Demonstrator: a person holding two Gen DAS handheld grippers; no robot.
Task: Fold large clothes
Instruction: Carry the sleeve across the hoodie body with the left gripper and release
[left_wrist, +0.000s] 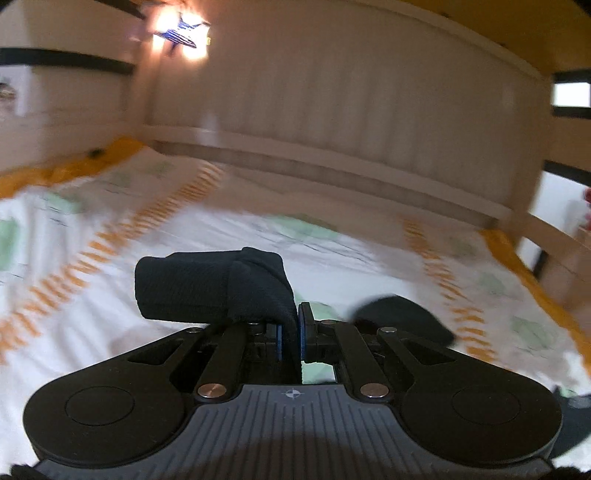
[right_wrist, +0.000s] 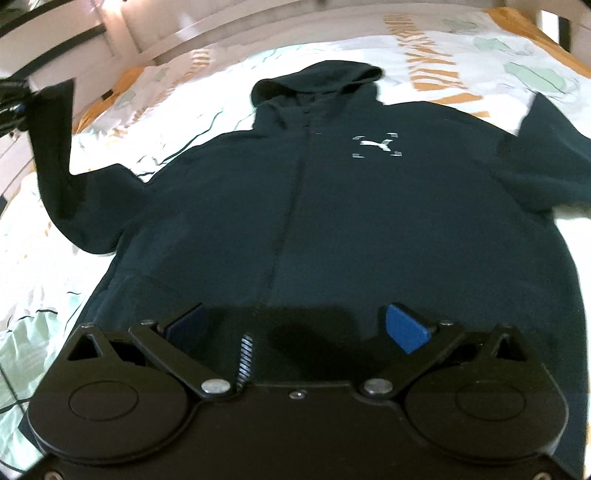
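The hoodie (right_wrist: 295, 206) lies flat, face up, filling mid-frame on the bed (right_wrist: 480, 44). The left gripper (left_wrist: 290, 332) pinches a sleeve cuff (left_wrist: 207, 288), lifted at upper left. The right gripper (right_wrist: 295, 328) gapes empty over the hem. Folding has barely begun, I'd say.

The left gripper (left_wrist: 290, 332) is matte black, with two round housings, crossed link arms on silver pivot screws, blue pads (left_wrist: 279, 341) and a ribbed grey plate bearing a small crosshair mark. The right gripper (right_wrist: 295, 328) has the same black build, blue pads (right_wrist: 404, 328) and a coiled spring (right_wrist: 245, 360).
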